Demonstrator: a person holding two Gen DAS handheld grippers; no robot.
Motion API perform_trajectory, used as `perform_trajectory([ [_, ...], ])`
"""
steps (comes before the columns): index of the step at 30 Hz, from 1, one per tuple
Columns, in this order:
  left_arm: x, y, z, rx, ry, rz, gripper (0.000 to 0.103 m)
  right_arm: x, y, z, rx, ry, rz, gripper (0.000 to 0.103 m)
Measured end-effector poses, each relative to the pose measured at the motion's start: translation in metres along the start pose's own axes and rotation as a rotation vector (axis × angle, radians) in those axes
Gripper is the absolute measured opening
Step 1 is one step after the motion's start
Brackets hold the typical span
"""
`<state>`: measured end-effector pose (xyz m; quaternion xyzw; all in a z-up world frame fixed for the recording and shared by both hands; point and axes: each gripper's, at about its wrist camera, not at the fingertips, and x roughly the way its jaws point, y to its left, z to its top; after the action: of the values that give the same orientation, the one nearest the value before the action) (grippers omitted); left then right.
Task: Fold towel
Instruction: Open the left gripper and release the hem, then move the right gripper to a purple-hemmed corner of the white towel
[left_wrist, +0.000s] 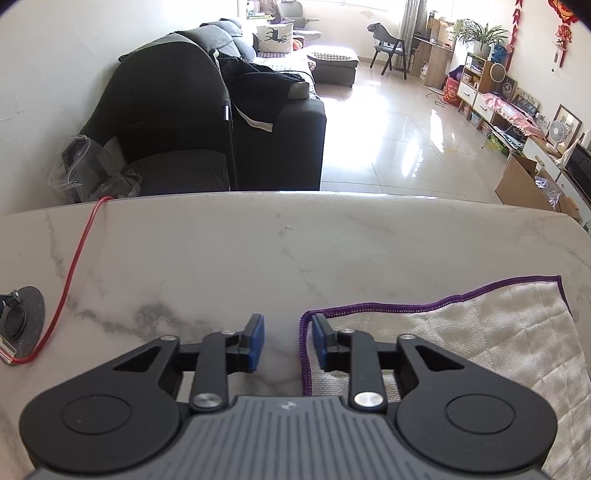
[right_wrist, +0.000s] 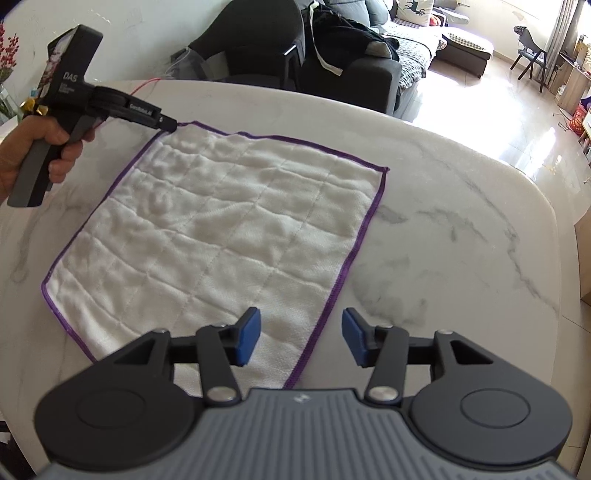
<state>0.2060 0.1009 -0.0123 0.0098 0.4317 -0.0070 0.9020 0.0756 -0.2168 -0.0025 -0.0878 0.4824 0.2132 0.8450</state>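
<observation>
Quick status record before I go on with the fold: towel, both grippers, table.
towel: white, purple-edged towel lying spread flat, one layer, no fold visible
table: marble table; red cable at its far left
left gripper: left gripper open at the towel's far left corner; purple edge runs between the fingers, pads not pressing it
right gripper: right gripper open over the towel's near right edge, holding nothing
hand: person's hand grips the left tool's handle
</observation>
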Motion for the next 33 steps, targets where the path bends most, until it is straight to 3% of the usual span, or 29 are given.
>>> perform_trajectory([
  [3, -0.017, 0.002, -0.004, 0.002, -0.03, -0.02, 0.055, -0.002, 0.007, 0.003, -0.014, -0.017, 0.001, 0.058],
  [6, -0.033, 0.001, -0.01, 0.014, -0.031, -0.127, 0.055, 0.0, 0.019, 0.009, -0.046, -0.039, 0.007, 0.057],
  [10, -0.047, -0.015, -0.02, 0.101, -0.039, -0.247, 0.052, 0.01, 0.036, 0.022, -0.102, -0.071, 0.01, 0.044],
  [12, -0.047, -0.023, -0.021, 0.136, -0.041, -0.271, 0.051, 0.018, 0.045, 0.033, -0.118, -0.084, 0.004, 0.039],
  [15, -0.04, -0.034, -0.02, 0.157, -0.031, -0.303, 0.041, 0.034, 0.054, 0.053, -0.122, -0.096, -0.001, 0.034],
  [18, -0.026, -0.042, -0.016, 0.134, 0.004, -0.333, 0.032, 0.051, 0.058, 0.073, -0.108, -0.097, -0.002, 0.02],
  [20, -0.015, -0.046, -0.015, 0.119, 0.029, -0.35, 0.027, 0.063, 0.062, 0.083, -0.103, -0.092, -0.005, 0.017],
  [24, -0.005, -0.052, -0.017, 0.112, 0.051, -0.355, 0.027, 0.081, 0.066, 0.095, -0.1, -0.078, -0.005, 0.017],
  [33, 0.002, -0.051, -0.024, 0.169, 0.052, -0.308, 0.027, 0.082, 0.058, 0.09, -0.124, -0.074, -0.02, 0.018],
])
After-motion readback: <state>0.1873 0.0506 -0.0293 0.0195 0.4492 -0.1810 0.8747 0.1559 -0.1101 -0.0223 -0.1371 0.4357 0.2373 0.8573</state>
